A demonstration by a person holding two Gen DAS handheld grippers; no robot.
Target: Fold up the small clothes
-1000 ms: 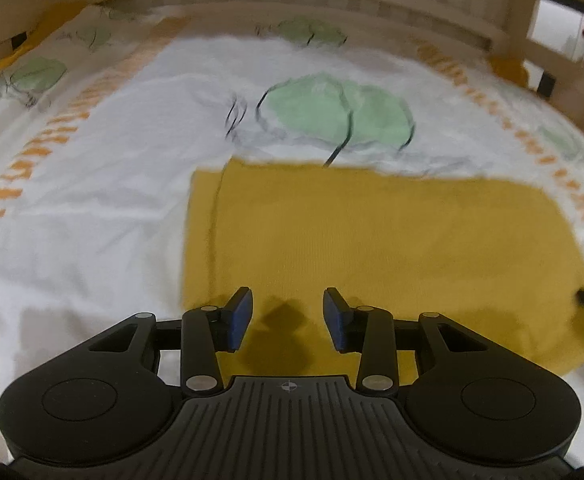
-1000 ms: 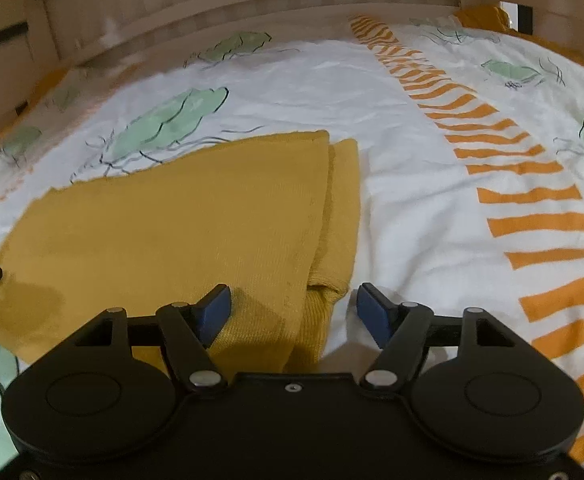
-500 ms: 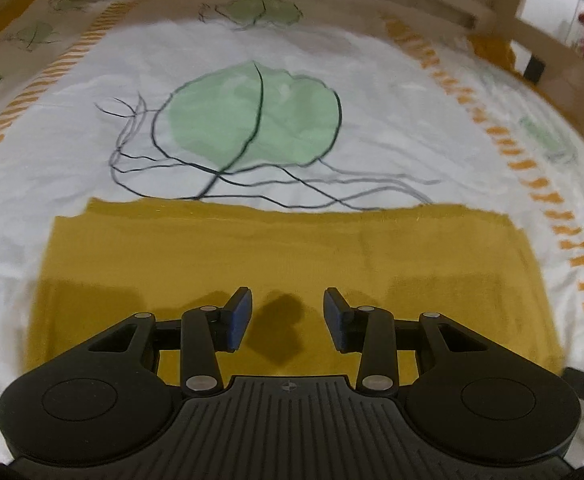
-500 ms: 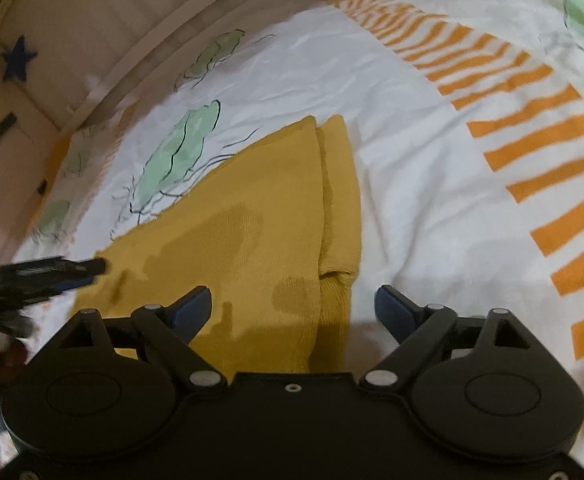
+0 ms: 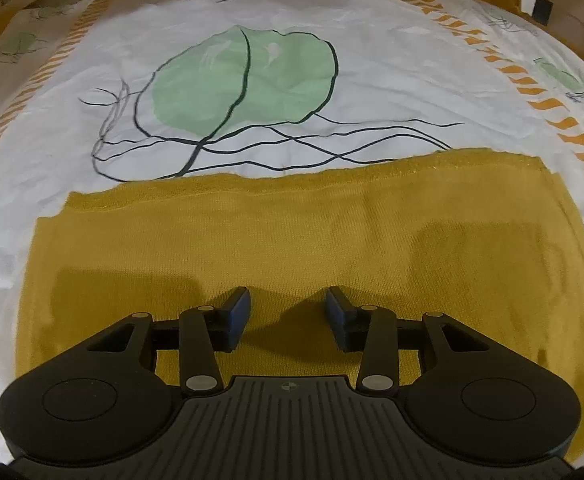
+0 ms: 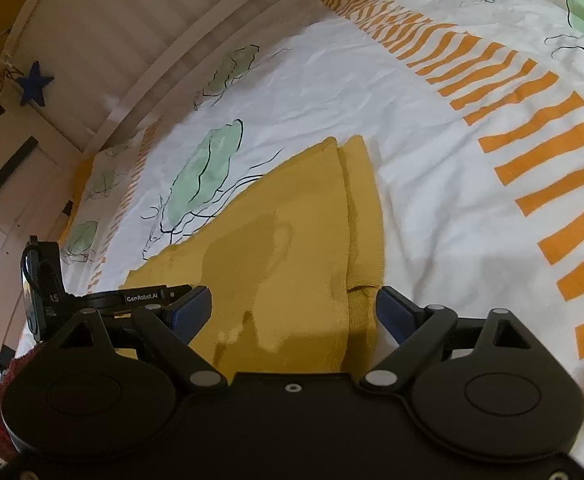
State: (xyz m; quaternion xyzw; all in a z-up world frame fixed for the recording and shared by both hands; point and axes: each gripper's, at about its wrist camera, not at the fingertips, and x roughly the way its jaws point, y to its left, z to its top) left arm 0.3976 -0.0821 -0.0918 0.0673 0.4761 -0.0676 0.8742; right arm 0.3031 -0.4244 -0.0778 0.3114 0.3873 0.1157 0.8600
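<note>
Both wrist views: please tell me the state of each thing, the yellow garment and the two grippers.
yellow garment: lying flat on the bedsheet, partly folded, a narrow part showing at its right side.
left gripper: open, empty, low over the garment's near edge.
right gripper: open wide, empty, over the garment's right edge.

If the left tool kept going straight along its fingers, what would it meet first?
Probably the mustard knit garment: the open left tool hangs low over it, angled down. Past its far edge lies only the leaf-print bedsheet. Depth is uncertain through the fisheye.

The mustard garment's [image 5: 292,248] near edge hides behind the left claw [image 5: 287,314].
</note>
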